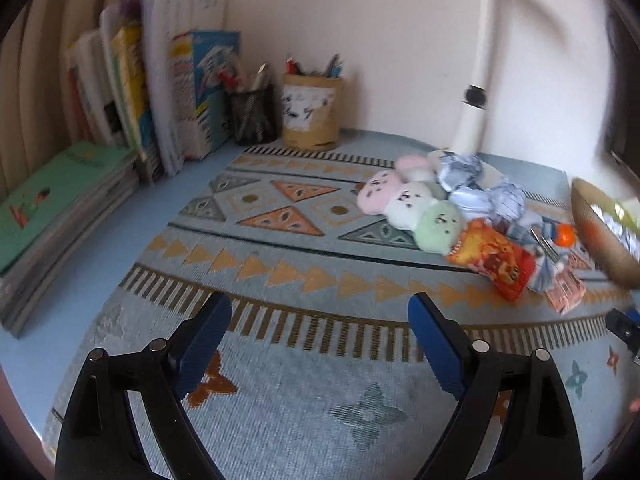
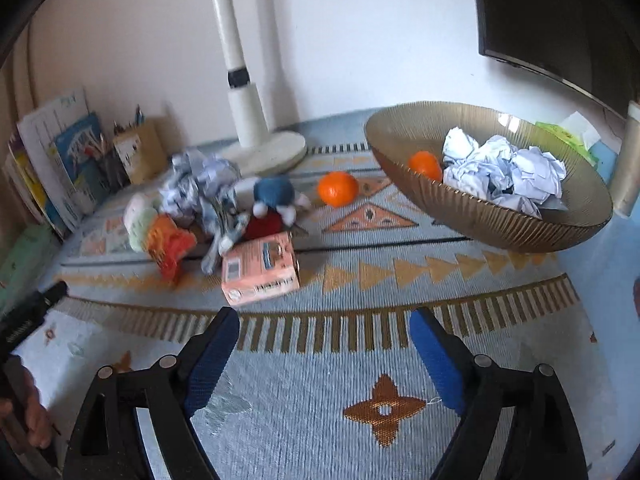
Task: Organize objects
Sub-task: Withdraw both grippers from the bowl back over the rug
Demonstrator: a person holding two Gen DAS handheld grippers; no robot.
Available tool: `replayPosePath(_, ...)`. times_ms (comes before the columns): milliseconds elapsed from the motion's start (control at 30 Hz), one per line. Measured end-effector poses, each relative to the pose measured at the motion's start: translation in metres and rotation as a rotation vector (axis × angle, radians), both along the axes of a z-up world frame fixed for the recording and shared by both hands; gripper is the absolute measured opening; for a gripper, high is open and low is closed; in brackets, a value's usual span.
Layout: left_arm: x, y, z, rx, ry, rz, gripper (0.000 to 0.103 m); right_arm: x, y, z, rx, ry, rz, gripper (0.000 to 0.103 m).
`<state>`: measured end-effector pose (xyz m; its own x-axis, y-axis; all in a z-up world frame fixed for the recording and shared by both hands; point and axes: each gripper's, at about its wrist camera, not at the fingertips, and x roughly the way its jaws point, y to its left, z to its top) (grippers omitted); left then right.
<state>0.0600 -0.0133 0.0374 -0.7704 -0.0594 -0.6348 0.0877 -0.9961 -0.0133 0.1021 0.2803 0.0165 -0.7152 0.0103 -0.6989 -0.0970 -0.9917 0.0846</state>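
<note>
Both my grippers hang over the near part of the mat [image 2: 320,420], the left gripper [image 1: 320,332] and the right gripper [image 2: 324,340] each with jaws apart and nothing between them. Taking the bowl [image 2: 500,224] as my mark: left of it and nearer to me lies the pink box [image 2: 260,272], the closest loose thing to my right gripper. Just behind the box is the heap, with a red snack bag [image 2: 172,246], crumpled paper [image 2: 200,184], a blue-and-red plush [image 2: 272,200] and a pastel plush [image 1: 412,204] all touching or overlapping. One orange [image 2: 338,188] sits on the mat just left of the bowl's rim; another orange [image 2: 425,165] is already inside, beside a pile of paper balls [image 2: 504,172]. My guess is the next job is sorting the heap, and the box looks the easiest start: I would come down over its short sides, keep the jaws wide until they straddle it, and close squarely so it does not skid into the plush. Beyond the heap stands the lamp base [image 2: 272,152], and far left the books [image 1: 132,92] and pen cups [image 1: 312,112].
</note>
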Motion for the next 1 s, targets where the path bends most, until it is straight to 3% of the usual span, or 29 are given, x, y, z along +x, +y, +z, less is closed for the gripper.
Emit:
replayPosePath(200, 0.002, -0.007, 0.001, 0.039, -0.004, 0.0, 0.09, 0.002, -0.017, -0.001, 0.11, 0.008, 0.006, 0.088)
replayPosePath(300, 0.004, -0.008, 0.001, 0.053, 0.001, -0.007, 0.09, 0.004, -0.012, 0.0, 0.102, 0.019, -0.014, 0.093)
replayPosePath(1000, 0.007, -0.008, 0.001, 0.08, 0.013, -0.044, 0.09, -0.006, -0.012, -0.006, 0.106, -0.034, -0.016, 0.093)
